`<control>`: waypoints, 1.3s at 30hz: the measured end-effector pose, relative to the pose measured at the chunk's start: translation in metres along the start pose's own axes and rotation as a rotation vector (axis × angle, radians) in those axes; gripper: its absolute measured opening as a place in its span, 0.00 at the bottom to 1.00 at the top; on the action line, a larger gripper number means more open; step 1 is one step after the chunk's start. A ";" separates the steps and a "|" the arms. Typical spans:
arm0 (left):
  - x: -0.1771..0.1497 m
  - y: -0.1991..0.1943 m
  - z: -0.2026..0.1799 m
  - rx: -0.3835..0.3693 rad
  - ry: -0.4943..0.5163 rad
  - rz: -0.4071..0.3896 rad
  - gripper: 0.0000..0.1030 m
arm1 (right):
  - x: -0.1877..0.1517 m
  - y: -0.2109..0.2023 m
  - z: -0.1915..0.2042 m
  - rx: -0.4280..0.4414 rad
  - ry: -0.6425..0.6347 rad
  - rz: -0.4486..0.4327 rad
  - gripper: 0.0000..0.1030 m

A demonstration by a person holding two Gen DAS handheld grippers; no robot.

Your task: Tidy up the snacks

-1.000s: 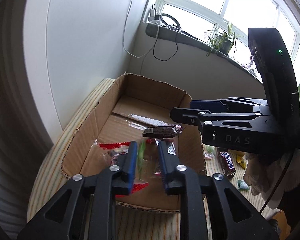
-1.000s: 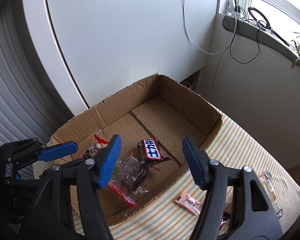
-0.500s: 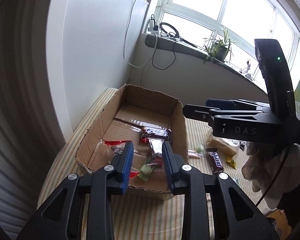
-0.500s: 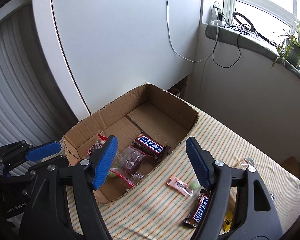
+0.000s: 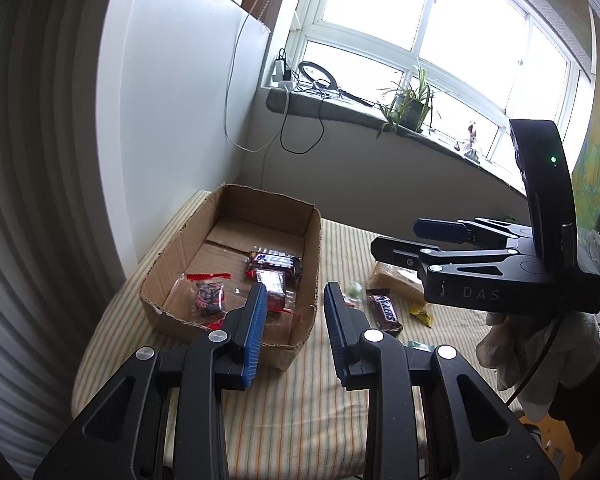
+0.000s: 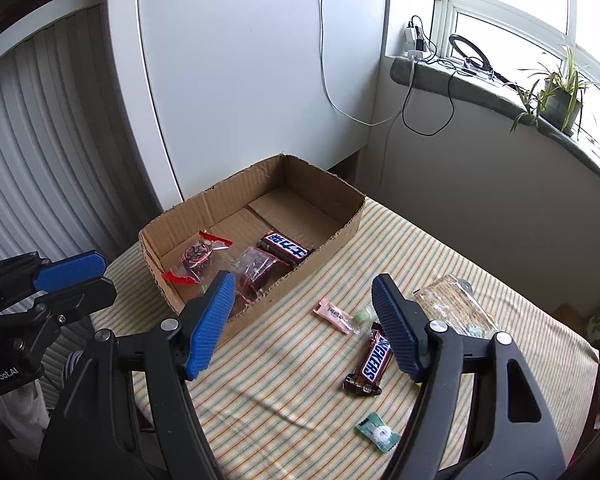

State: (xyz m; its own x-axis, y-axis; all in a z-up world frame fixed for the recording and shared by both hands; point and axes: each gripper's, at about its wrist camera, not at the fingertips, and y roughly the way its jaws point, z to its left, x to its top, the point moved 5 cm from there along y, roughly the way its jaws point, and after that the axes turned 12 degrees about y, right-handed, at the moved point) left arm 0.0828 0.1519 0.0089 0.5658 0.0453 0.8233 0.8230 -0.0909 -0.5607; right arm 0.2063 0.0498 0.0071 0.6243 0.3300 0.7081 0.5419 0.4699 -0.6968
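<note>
From my left wrist, my left tool (image 5: 295, 312) tilts down above the cardboard box's (image 5: 308, 264) near corner, its blue pads parted with nothing between them. From my right wrist, my right tool (image 6: 303, 322) angles down over the striped bench (image 6: 284, 380), spread wide and empty; the Snickers bar (image 6: 370, 362) lies just beside its right finger.

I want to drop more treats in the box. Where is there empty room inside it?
The far half of the brown cardboard box shows bare floor, between its back wall and the dark bar with the blue label. The near end is crowded: that bar, a clear packet with red edges, and a clear-wrapped dark snack sit close together.
</note>
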 end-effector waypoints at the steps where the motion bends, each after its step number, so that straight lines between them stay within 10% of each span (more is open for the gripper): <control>1: -0.001 0.000 -0.003 -0.009 0.001 0.003 0.27 | -0.003 -0.003 -0.002 -0.003 -0.004 0.000 0.71; 24: -0.059 0.003 -0.097 -0.136 0.080 0.071 0.27 | -0.113 -0.099 -0.119 -0.091 0.231 -0.035 0.71; 39: -0.043 0.122 -0.132 -0.201 0.053 0.247 0.27 | -0.144 -0.009 -0.115 0.067 0.017 0.109 0.61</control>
State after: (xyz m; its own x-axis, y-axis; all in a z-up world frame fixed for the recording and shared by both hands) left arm 0.1522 0.0071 -0.0835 0.7393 -0.0535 0.6712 0.6323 -0.2875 -0.7194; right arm 0.1763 -0.0959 -0.1015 0.6872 0.3681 0.6262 0.4319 0.4861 -0.7597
